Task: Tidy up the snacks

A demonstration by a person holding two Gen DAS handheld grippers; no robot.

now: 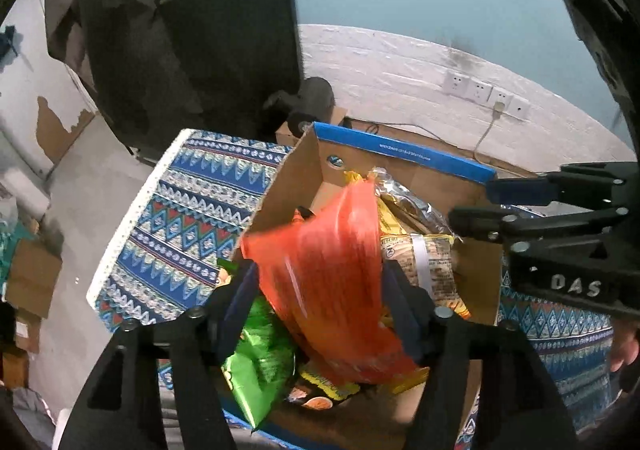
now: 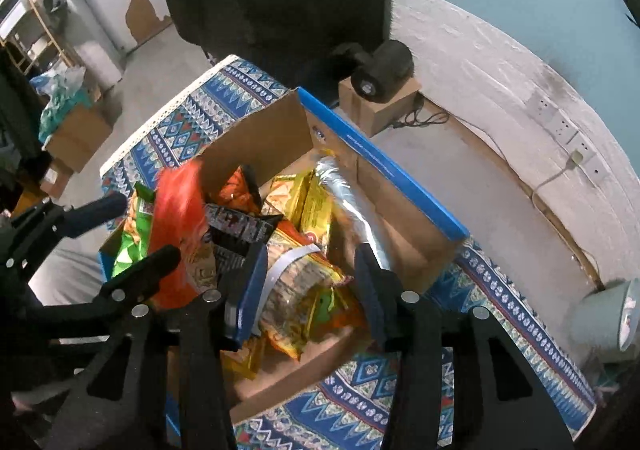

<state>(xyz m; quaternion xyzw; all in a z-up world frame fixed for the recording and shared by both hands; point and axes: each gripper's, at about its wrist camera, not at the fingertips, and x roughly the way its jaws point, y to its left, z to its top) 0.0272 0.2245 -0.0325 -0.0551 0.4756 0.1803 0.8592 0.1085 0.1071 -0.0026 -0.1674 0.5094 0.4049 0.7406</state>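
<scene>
left gripper (image 1: 320,298): jaws spread, blurred orange snack bag (image 1: 332,270) between them, pads seemingly clear of it; judged a release into the box.
right gripper (image 2: 308,290): jaws part-spread over a yellow banded noodle pack (image 2: 300,278), pinching nothing visible.
green snack bag (image 1: 256,354): just left of the left jaws, low in the box.
silver foil pack (image 2: 352,210): beyond the right jaws, by the far wall.
cardboard box (image 2: 400,186): under both grippers, on the patterned tabletop (image 1: 180,218).
next: probably lifting both clear, then reaching for any snack not yet boxed.
</scene>
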